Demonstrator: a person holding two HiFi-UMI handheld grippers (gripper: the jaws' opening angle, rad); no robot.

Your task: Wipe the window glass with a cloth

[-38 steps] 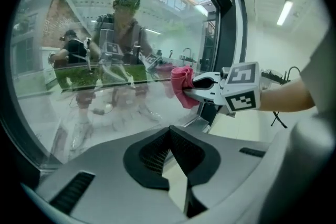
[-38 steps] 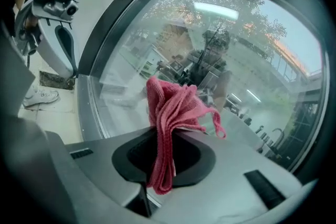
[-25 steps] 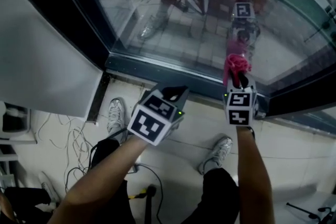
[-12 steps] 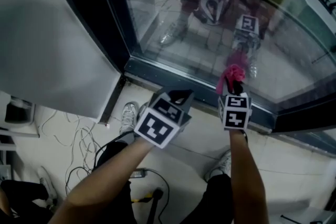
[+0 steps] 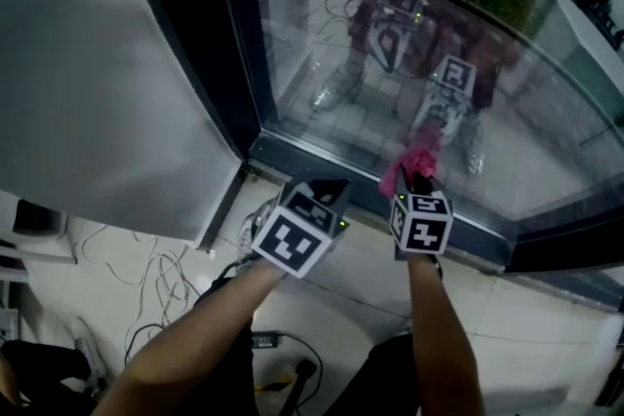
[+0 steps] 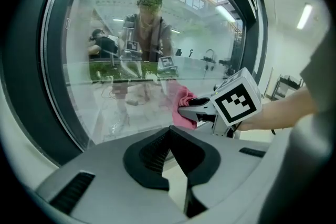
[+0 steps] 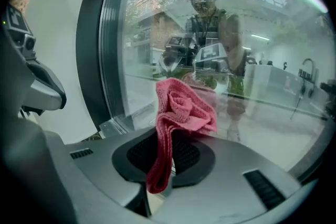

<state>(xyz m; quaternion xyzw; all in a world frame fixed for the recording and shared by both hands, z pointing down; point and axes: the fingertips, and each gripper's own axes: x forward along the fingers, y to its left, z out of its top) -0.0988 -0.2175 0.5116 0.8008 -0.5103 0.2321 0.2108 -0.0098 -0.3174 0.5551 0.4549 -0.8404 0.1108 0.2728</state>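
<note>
Cloth (image 7: 181, 110) first: pink and bunched, pinched in the fingers of the right gripper (image 7: 163, 157), with a folded tail hanging down between them. In the head view the right gripper (image 5: 419, 178) sits centre-right, holding the cloth (image 5: 419, 154) up at the lower part of the window glass (image 5: 458, 54), just above the dark bottom frame (image 5: 288, 156). Whether the fabric actually touches the pane, I can't tell. The left gripper (image 5: 327, 190) hovers just beside it at lower centre, over the tiled floor (image 5: 361, 273); its fingers (image 6: 152, 155) are pressed together with nothing between them. The person's reflection (image 5: 400, 15) shows in the glass at upper centre.
</note>
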